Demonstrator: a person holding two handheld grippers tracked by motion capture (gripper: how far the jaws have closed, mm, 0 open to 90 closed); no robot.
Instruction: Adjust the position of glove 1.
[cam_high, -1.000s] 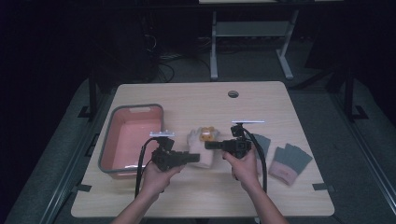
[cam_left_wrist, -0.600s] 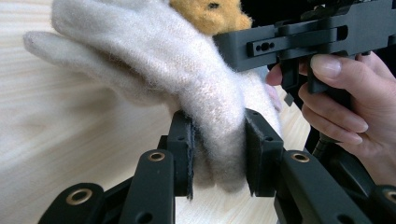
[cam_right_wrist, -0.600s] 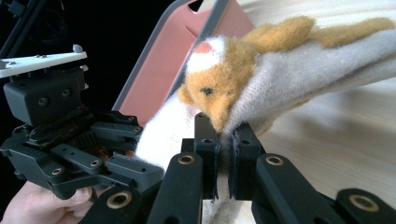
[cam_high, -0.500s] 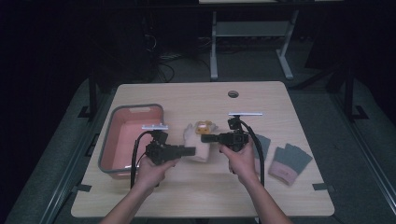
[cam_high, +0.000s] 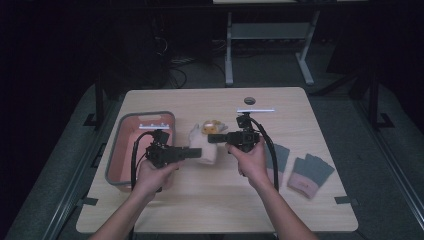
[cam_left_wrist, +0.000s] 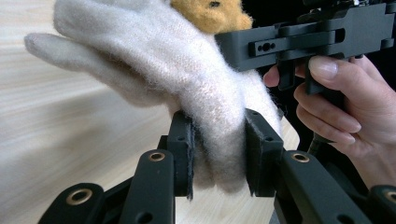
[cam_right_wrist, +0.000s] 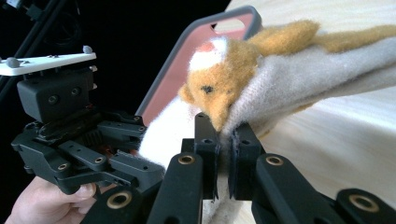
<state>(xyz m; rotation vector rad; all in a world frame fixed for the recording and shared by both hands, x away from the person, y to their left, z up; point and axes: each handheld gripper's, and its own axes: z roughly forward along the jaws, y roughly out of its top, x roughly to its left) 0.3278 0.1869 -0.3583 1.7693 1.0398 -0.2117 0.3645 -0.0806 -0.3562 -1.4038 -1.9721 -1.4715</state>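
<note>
Mitten (cam_left_wrist: 187, 84) clamped between both grippers' jaws (lifted).

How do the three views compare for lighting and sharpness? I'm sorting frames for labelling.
High view: dim, the room beyond the table nearly black, detail coarse. Left gripper view: brightly lit, the cream mitten crisp in the left gripper, the tabletop behind washed out and soft. Right gripper view: bright, the right gripper sharp, the pink bin slightly soft.
</note>
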